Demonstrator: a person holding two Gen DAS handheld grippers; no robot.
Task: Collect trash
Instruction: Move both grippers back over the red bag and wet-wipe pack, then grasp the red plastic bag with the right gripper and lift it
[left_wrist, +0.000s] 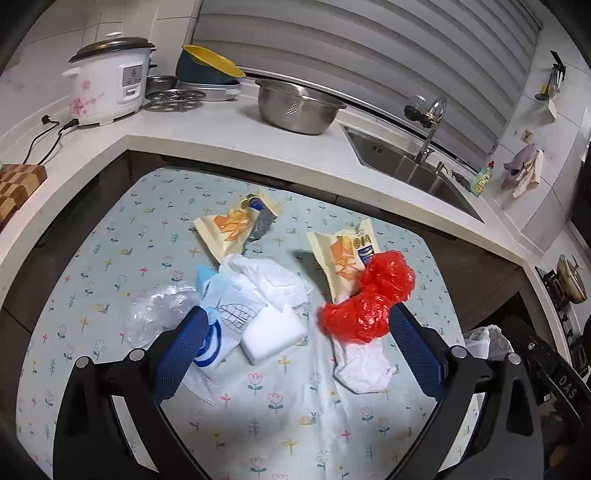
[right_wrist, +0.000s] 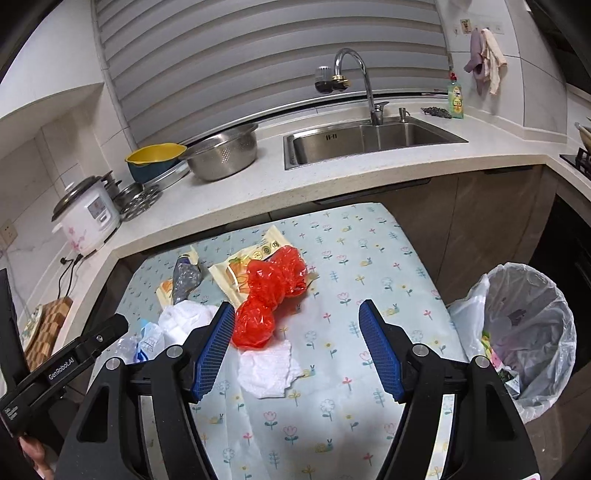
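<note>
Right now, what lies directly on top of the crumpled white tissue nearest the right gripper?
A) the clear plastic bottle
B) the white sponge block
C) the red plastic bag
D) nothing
C: the red plastic bag overlaps the upper edge of the white tissue on the floral tablecloth.

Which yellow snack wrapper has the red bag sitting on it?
The yellow snack wrapper nearer the sink. The crumpled red plastic bag covers its lower corner. The other yellow wrapper has a grey crumpled wrapper on it instead.

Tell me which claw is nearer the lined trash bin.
Right. The right claw hangs open over the tablecloth with the lined trash bin just off its right side. The left claw is open over the trash pile further left, the bin barely visible at its view's right edge.
</note>
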